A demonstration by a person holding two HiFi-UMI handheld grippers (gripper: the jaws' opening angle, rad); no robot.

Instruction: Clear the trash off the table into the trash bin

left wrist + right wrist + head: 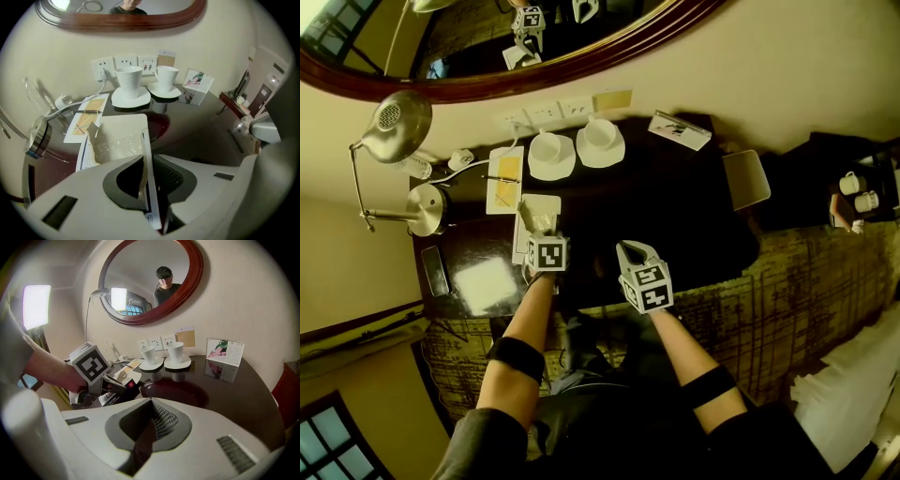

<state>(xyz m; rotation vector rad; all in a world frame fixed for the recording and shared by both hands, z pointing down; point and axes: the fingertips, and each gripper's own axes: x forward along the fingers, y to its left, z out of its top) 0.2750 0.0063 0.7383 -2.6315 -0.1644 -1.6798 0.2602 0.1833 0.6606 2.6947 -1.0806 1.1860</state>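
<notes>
A flat white packet [119,136] with a clear plastic patch and a torn brownish edge lies at the left of the dark round table [675,202], over a printed sheet. My left gripper [146,187] points steeply down, and its jaws pinch the packet's near edge. In the head view the left gripper [534,227] sits over the packet [540,208]. My right gripper [633,251] hovers beside it near the table's front edge, jaws together with nothing between them. In the right gripper view the right gripper [147,427] is shut and empty. No trash bin shows clearly.
Two white cups on saucers [551,152] [600,142] stand at the back by the wall sockets. A yellow leaflet [505,178] and a desk lamp [394,122] are at the back left, a card stand [680,129] at the back right, and a dark flat device [434,270] at the left edge.
</notes>
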